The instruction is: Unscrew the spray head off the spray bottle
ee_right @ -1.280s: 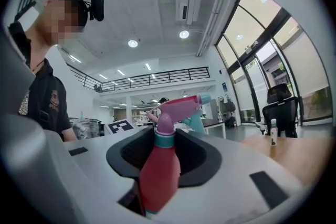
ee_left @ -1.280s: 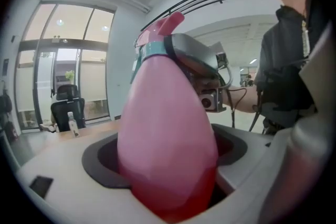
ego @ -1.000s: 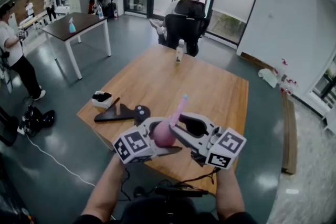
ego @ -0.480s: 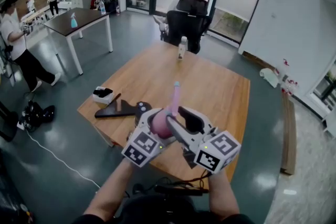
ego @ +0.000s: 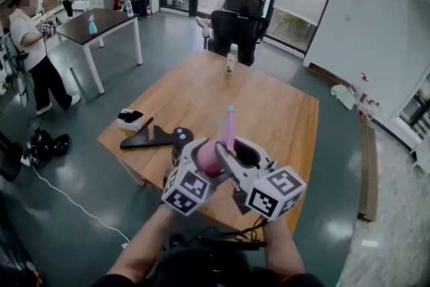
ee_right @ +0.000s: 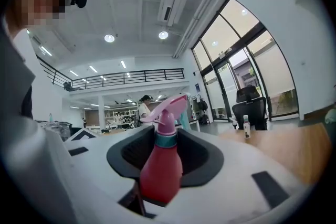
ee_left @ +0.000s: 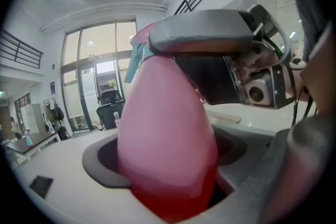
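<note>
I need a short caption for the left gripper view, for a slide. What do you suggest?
Left fingers grip the pink spray bottle by its body, with tall glass doors behind.

The right gripper [ee_right: 168, 140] has its jaws around the neck of a red spray bottle [ee_right: 160, 173]. They have just been closing, yet dark padding still shows on either side of the teal collar [ee_right: 167, 140]. The pink spray head [ee_right: 168, 106] rises above the jaws, its nozzle pointing left. To the far right a small white bottle [ee_right: 245, 128] stands on a wooden table [ee_right: 296, 143], with a black office chair [ee_right: 251, 104] behind it before tall glass doors [ee_right: 244, 63]. A person [ee_right: 142, 109] stands far off behind the spray head.
</note>
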`<state>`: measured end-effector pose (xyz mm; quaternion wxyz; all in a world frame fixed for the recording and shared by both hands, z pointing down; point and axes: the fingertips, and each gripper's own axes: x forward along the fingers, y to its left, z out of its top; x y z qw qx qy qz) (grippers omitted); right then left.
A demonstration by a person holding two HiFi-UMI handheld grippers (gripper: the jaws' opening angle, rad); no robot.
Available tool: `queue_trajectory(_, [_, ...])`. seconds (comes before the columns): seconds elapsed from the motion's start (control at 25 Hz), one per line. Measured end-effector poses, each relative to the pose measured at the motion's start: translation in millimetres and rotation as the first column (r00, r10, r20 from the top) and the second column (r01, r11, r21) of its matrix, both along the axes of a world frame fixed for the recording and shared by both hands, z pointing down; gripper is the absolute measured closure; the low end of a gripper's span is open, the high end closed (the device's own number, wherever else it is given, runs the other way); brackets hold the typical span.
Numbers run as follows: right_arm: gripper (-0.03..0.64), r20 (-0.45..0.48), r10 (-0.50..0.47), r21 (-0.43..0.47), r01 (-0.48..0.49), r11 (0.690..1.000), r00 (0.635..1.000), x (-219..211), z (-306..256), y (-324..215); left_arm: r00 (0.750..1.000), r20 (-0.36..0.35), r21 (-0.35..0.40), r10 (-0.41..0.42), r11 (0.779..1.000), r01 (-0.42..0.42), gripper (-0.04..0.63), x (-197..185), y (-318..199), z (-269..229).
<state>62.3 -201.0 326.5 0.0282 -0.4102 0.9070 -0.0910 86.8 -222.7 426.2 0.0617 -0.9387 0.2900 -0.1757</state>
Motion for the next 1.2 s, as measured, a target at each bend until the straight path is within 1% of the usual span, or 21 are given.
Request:
queue_trajectory(0.08, [0.483,0.002,-0.025,0.010,0.025,1.000,1.000,1.7,0.3,1.3,1.000,0.009,-0.002,0.029,1.000,-0.029,0.153,0.8,2.2,0.2])
queue_trajectory(0.16, [0.482,-0.003,-0.068,0.023,0.068,0.997,0.998,1.7,0.2,4.7,0.996,0.002,-0.016,0.088,0.996,-0.088,0.153,2.1,7.9,-0.9])
queue_trajectory(0.24, [0.482,-0.020,-0.115,0.038,0.116,0.993,0.993,1.5,-1.0,10.8,0.986,-0.009,-0.030,0.165,0.986,-0.165,0.153,4.9,16.9,-3.0])
queue_trajectory(0.36, [0.483,-0.041,-0.197,0.064,0.199,0.978,0.980,2.4,-4.3,21.8,0.967,-0.011,-0.031,0.256,0.966,-0.257,0.153,8.2,29.8,-7.2])
queue_trajectory(0.44, [0.483,-0.042,-0.259,0.080,0.262,0.962,0.965,3.0,-6.1,28.2,0.947,-0.028,-0.043,0.321,0.946,-0.322,0.153,10.7,39.3,-9.7])
queue_trajectory(0.48, [0.483,-0.040,-0.293,0.088,0.295,0.951,0.955,3.0,-6.6,31.4,0.932,-0.045,-0.054,0.359,0.931,-0.361,0.153,12.0,44.9,-10.6])
queue_trajectory(0.56, [0.483,-0.030,-0.362,0.103,0.363,0.926,0.932,2.2,-7.5,37.5,0.895,-0.092,-0.080,0.437,0.892,-0.444,0.153,14.1,57.3,-12.8])
queue_trajectory(0.64, [0.482,-0.021,-0.420,0.113,0.420,0.900,0.907,0.9,-8.1,42.7,0.859,-0.134,-0.094,0.495,0.856,-0.508,0.153,15.0,67.7,-14.9])
queue_trajectory(0.68, [0.482,-0.019,-0.440,0.115,0.439,0.891,0.898,0.3,-8.1,44.7,0.848,-0.147,-0.094,0.510,0.846,-0.525,0.153,15.2,71.1,-15.4])
queue_trajectory(0.72, [0.482,-0.017,-0.451,0.115,0.450,0.886,0.892,-0.1,-7.8,46.1,0.844,-0.155,-0.091,0.514,0.843,-0.530,0.153,15.4,72.9,-15.5])
queue_trajectory(0.76, [0.482,-0.014,-0.450,0.116,0.448,0.886,0.893,-0.2,-7.4,46.4,0.846,-0.159,-0.087,0.508,0.847,-0.525,0.153,15.5,72.8,-15.2])
queue_trajectory(0.84, [0.471,-0.009,-0.410,0.117,0.408,0.906,0.912,0.3,-7.5,42.5,0.867,-0.166,-0.076,0.469,0.871,-0.486,0.153,15.1,66.1,-15.3])
queue_trajectory(0.92, [0.433,-0.006,-0.351,0.113,0.349,0.930,0.936,1.1,-7.4,35.5,0.901,-0.173,-0.072,0.397,0.908,-0.413,0.153,11.5,51.7,-15.8])
queue_trajectory(1.0, [0.433,0.008,-0.295,0.100,0.293,0.951,0.956,3.3,-6.8,28.4,0.941,-0.162,-0.073,0.298,0.947,-0.313,0.153,5.0,33.7,-13.5])
queue_trajectory(1.04, [0.433,0.015,-0.259,0.089,0.256,0.962,0.966,5.0,-6.5,24.4,0.958,-0.145,-0.072,0.247,0.963,-0.259,0.153,1.7,25.0,-11.3])
queue_trajectory(1.12, [0.433,0.015,-0.184,0.065,0.182,0.981,0.983,6.7,-4.9,17.5,0.981,-0.103,-0.062,0.163,0.983,-0.170,0.153,-3.2,11.8,-6.4])
queue_trajectory(1.2, [0.434,0.000,-0.132,0.034,0.132,0.991,0.991,4.5,-0.6,12.2,0.991,-0.076,-0.053,0.114,0.992,-0.118,0.153,-5.5,4.9,-2.7])
